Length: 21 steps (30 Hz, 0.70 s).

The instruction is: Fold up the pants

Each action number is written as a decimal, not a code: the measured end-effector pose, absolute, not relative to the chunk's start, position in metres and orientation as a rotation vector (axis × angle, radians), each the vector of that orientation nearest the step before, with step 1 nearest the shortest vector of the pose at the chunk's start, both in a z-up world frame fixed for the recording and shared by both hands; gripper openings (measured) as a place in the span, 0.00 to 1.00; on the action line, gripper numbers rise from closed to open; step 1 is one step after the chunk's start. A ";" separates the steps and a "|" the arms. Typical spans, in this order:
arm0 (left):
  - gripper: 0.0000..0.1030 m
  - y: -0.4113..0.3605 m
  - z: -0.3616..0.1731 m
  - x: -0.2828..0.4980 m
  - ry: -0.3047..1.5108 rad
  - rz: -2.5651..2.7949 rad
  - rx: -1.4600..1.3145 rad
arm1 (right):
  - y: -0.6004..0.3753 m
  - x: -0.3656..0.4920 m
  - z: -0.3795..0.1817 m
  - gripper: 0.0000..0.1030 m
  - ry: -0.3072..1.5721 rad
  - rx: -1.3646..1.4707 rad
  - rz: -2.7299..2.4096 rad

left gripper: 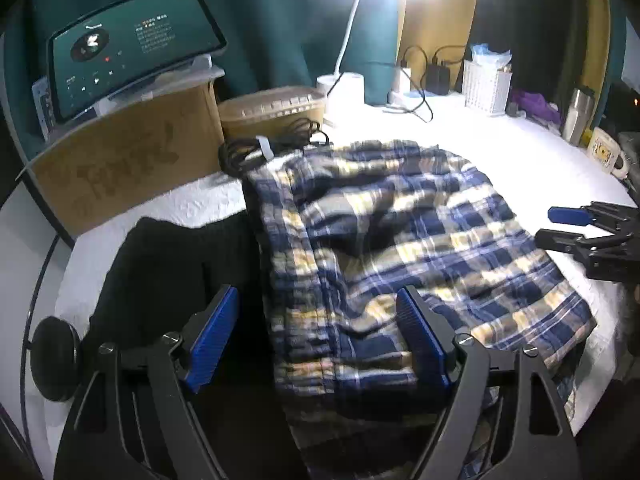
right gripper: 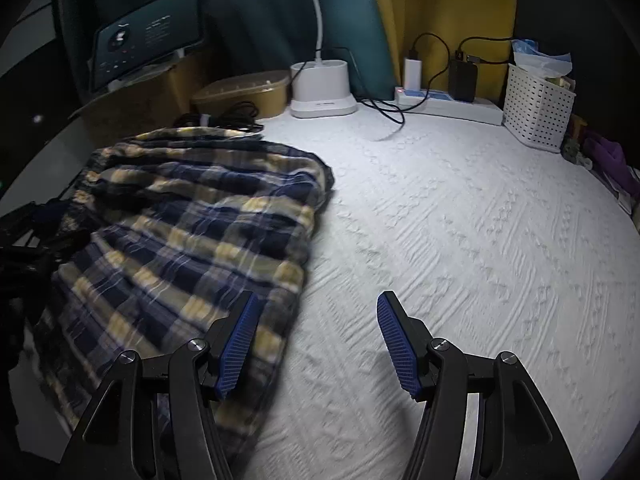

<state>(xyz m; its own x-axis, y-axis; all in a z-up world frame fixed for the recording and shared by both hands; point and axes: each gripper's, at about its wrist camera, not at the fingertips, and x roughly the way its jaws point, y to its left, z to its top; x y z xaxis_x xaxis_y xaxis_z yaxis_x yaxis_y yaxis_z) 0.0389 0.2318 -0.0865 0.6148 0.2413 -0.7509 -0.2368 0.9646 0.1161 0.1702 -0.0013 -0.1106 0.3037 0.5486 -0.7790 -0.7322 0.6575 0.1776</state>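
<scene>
Blue, yellow and white plaid pants (left gripper: 400,248) lie folded in a rumpled pile on the white textured cloth (right gripper: 460,240); they also show at the left of the right wrist view (right gripper: 192,220). My left gripper (left gripper: 320,312) is open, its jaws spread above the near waistband end, holding nothing. My right gripper (right gripper: 316,312) is open and empty, hovering at the pants' right edge; it also shows at the right of the left wrist view (left gripper: 560,226).
A black garment (left gripper: 168,268) lies left of the pants. Behind stand a cardboard box (left gripper: 132,160) with a tablet (left gripper: 132,44), a brown tub (left gripper: 276,110), coiled black cables (left gripper: 272,144), a lamp base (right gripper: 322,88), a power strip (right gripper: 444,102), a white basket (right gripper: 536,108) and a mug (left gripper: 606,152).
</scene>
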 end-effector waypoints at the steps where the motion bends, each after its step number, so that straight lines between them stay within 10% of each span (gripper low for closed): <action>1: 0.78 0.232 -0.089 0.039 0.875 0.281 0.001 | -0.001 0.168 -0.111 0.62 0.933 -0.227 0.866; 21: 0.78 0.221 -0.090 0.011 0.872 0.355 -0.015 | -0.027 0.137 -0.116 0.63 0.930 -0.236 0.873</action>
<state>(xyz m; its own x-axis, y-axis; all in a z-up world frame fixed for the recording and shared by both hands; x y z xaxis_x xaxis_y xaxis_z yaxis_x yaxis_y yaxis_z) 0.0106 0.2205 -0.0900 0.5887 0.2985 -0.7512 -0.3106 0.9415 0.1307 0.1371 -0.0275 -0.1162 0.2941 0.5527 -0.7797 -0.7430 0.6454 0.1772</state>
